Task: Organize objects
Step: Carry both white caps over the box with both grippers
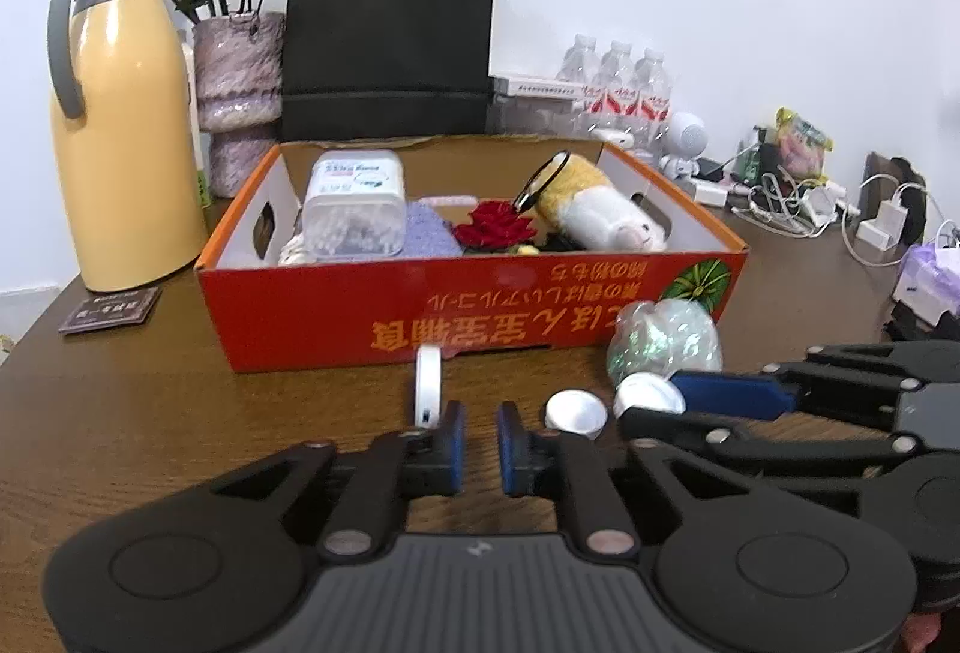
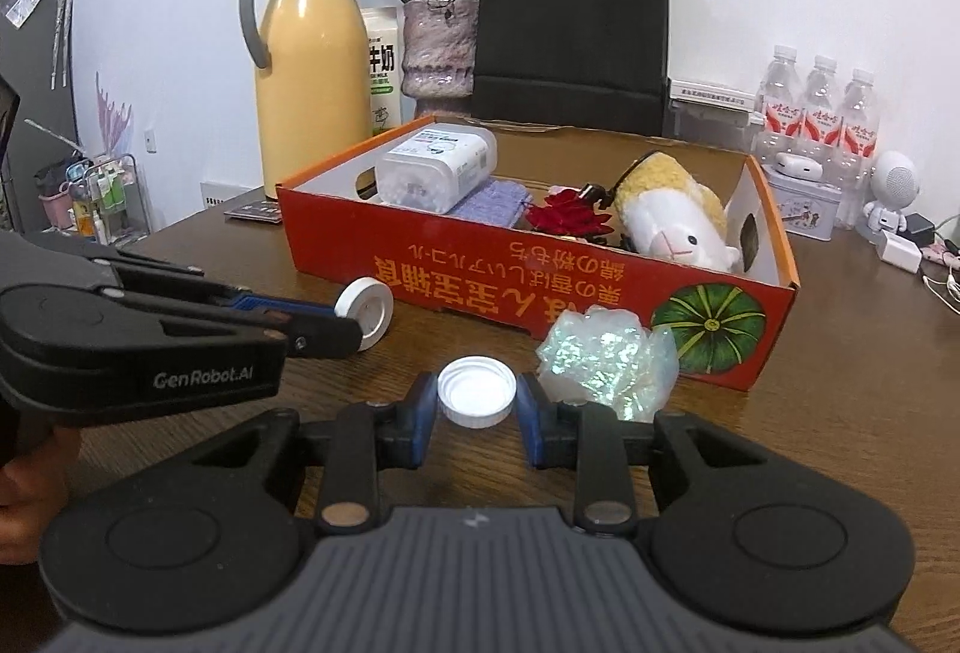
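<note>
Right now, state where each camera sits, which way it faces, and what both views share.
Left wrist: on the left gripper, low over the brown table, facing the orange box; its own two fingers show, with the right gripper entering from the right.
Right wrist: on the right gripper, facing the same box with the pumpkin-printed corner nearest; its fingers clamp a white cap, and the left gripper and a bit of hand show at left.
Shared: the box, shiny wrap, yellow jug, black bag.

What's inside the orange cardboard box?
Orange box holds a clear plastic container, purple cloth, red rose and plush sheep. Anything beneath them is covered.
</note>
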The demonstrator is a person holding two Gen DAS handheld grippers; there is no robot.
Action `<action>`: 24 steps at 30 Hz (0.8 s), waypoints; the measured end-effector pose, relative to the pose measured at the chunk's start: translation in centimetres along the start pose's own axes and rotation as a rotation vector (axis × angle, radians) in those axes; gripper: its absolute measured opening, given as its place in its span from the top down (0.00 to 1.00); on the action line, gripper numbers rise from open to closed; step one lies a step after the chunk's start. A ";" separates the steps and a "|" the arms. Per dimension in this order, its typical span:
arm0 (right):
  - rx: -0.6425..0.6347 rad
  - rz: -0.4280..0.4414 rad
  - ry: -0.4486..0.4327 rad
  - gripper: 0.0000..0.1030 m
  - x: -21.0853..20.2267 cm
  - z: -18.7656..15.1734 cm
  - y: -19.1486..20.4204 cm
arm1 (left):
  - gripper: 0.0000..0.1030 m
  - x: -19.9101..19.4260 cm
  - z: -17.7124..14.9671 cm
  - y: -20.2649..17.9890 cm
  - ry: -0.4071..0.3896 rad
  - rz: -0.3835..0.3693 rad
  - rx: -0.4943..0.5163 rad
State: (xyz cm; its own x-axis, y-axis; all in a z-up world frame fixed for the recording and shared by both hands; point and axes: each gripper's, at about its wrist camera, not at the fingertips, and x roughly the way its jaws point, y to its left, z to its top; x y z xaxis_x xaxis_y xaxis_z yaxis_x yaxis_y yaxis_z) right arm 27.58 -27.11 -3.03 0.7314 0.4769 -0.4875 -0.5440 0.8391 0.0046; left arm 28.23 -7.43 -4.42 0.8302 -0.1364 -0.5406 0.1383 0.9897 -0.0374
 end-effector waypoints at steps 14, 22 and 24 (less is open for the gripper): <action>0.012 -0.004 -0.008 0.72 -0.3 -0.1 -0.1 | 0.92 3.9 1.3 3.0 0.093 -0.001 -0.112; 0.010 -0.006 -0.038 0.72 -0.6 0.2 0.0 | 0.92 0.9 1.3 0.9 -0.039 0.029 -0.019; 0.011 -0.009 -0.055 0.72 -0.8 0.5 -0.1 | 0.92 0.7 1.6 0.6 -0.056 0.035 -0.010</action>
State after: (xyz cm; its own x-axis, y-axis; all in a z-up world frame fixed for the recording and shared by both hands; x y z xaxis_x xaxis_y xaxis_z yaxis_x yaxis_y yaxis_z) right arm 27.25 -27.45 -2.22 0.7577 0.4829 -0.4390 -0.5332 0.8459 0.0102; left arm 29.75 -7.04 -3.43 0.8632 -0.1036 -0.4941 0.1036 0.9942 -0.0275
